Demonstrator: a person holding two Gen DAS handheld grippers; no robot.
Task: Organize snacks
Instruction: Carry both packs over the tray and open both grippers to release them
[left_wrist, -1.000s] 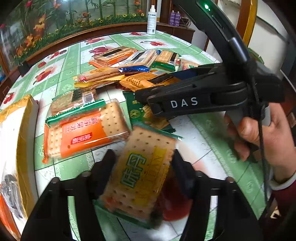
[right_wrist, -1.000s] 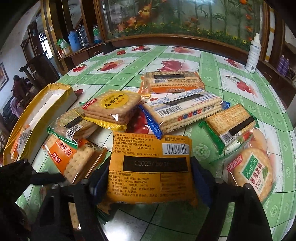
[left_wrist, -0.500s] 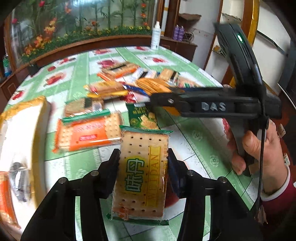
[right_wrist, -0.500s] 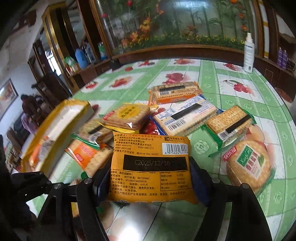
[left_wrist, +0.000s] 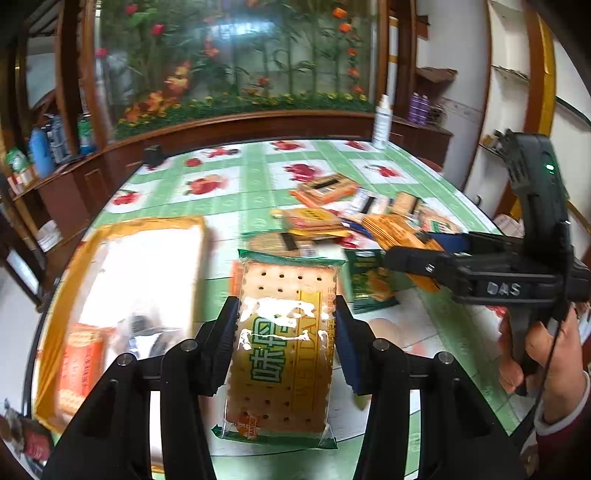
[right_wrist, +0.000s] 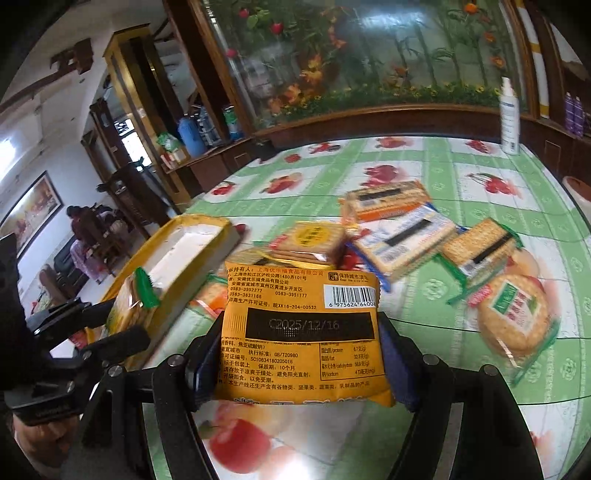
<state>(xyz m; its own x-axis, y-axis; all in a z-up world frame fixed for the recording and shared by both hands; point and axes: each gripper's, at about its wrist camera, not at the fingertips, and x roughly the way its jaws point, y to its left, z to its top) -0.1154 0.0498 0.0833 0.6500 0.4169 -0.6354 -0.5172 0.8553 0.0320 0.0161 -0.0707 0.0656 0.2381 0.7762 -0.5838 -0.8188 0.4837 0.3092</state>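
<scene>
Left gripper (left_wrist: 286, 341): jaws clamped on the two long edges of a clear-wrapped cracker pack (left_wrist: 282, 343) with green end seals and green lettering; pack is held off the table, lengthwise along the fingers, face up.

Right gripper (right_wrist: 301, 352): jaws set wider, pressed against both sides of an orange snack packet (right_wrist: 301, 326), printed back showing — barcode and a black date band. Packet is clear of the tablecloth.

Table (left_wrist: 240, 184): round, green-and-white cloth with fruit prints. On the left side of it sits a yellow-rimmed box (left_wrist: 147, 273) with a white interior; an orange pack (left_wrist: 79, 363) lies in its near end, blurred. In the right wrist view the left gripper holds its cracker pack just over the box's near rim.

Loose snacks remaining on the cloth, right of the box, in a cluster: a long blue-edged cracker pack (right_wrist: 404, 242), an orange-trimmed pack (right_wrist: 388, 199), a green-trimmed square pack (right_wrist: 480, 251), a round biscuit pack (right_wrist: 515, 319), a yellow-label stack (right_wrist: 314, 240) — some overlapping.

White spray bottle (right_wrist: 509, 118) stands at the far edge
</scene>
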